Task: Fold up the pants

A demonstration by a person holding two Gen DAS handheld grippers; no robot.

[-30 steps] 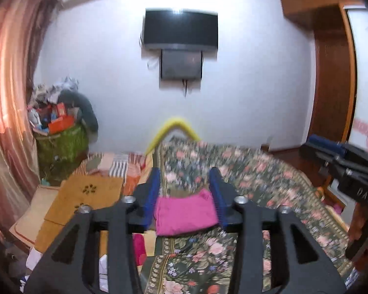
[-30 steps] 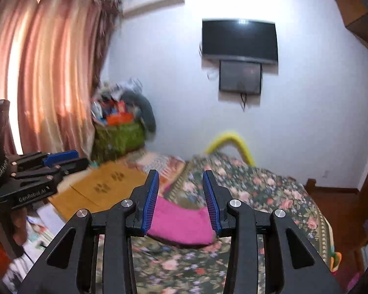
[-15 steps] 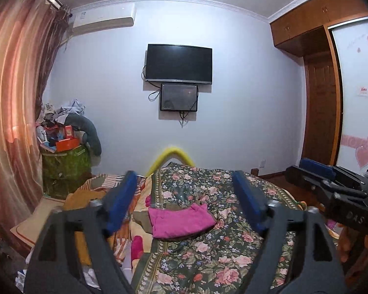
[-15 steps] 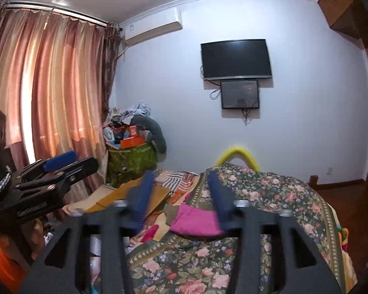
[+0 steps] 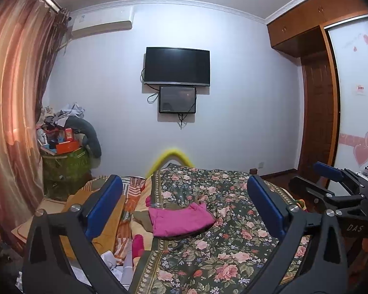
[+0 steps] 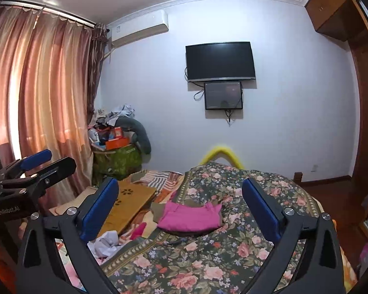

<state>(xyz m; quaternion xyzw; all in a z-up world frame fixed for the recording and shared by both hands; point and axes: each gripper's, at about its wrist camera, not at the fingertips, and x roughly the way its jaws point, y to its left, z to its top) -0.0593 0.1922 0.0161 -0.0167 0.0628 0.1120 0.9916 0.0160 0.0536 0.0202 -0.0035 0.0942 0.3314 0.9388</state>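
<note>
The pink pants (image 5: 179, 219) lie folded in a compact pile on the floral bedspread (image 5: 223, 250), also seen in the right wrist view (image 6: 191, 216). My left gripper (image 5: 184, 208) is wide open and empty, held above and well back from the pants. My right gripper (image 6: 181, 205) is wide open and empty, likewise back from the pants. The right gripper shows at the right edge of the left wrist view (image 5: 331, 188); the left gripper shows at the left edge of the right wrist view (image 6: 34, 169).
A brown mat (image 6: 127, 203) and crumpled paper (image 6: 105, 242) lie left of the bed. A green bin piled with clutter (image 6: 115, 156) stands by the curtain (image 6: 36, 98). A TV (image 6: 219, 61) hangs on the far wall. A wooden wardrobe (image 5: 316, 112) is at right.
Both grippers opened from a narrow gap to wide open and drew back and up from the pants. The pants stay folded on the bed.
</note>
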